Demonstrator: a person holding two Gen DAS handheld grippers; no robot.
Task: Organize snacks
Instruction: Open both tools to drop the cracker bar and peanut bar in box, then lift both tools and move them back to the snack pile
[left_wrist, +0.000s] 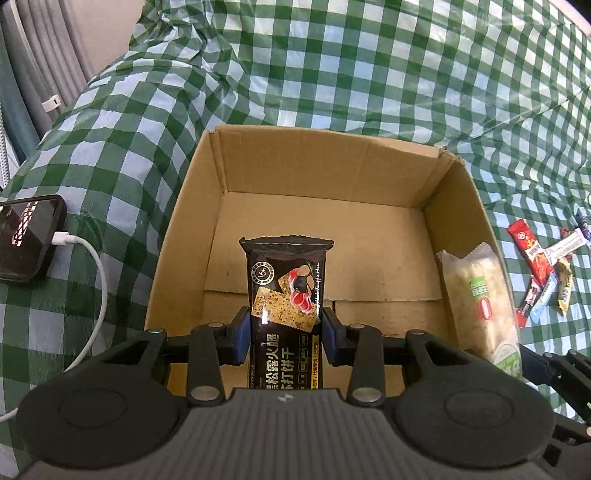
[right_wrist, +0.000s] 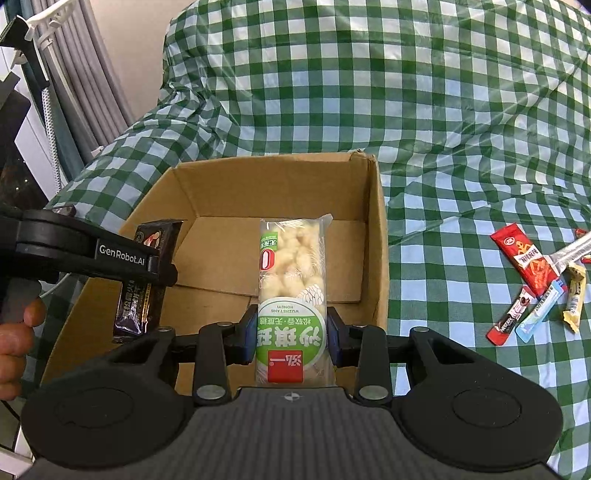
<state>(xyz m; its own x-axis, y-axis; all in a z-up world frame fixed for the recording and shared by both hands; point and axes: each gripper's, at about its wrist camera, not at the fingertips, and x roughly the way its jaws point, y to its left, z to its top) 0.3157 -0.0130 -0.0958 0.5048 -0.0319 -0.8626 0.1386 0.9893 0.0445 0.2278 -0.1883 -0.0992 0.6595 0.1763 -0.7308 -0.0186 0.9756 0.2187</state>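
Materials and finishes

Cardboard box (left_wrist: 399, 240): matt brown. Cracker packet (left_wrist: 286, 291): glossy black film. Pastry packet (right_wrist: 291, 273): clear shiny plastic. Checked cloth (left_wrist: 332, 74): creased, slight sheen. Gripper (left_wrist: 286, 332): matt black plastic.

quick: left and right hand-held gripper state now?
Left hand-held gripper: closed on the black cracker pack, over the box.
Right hand-held gripper: closed on the green-label pastry pack, over the same box.

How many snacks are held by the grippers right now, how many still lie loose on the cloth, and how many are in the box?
Held in grippers: 2 (black cracker pack, left gripper; white-green pastry pack, right gripper)
Loose snack sticks on the checked cloth: about 6, overlapping, so not exact
Resting inside the cardboard box: 0
Total: about 8
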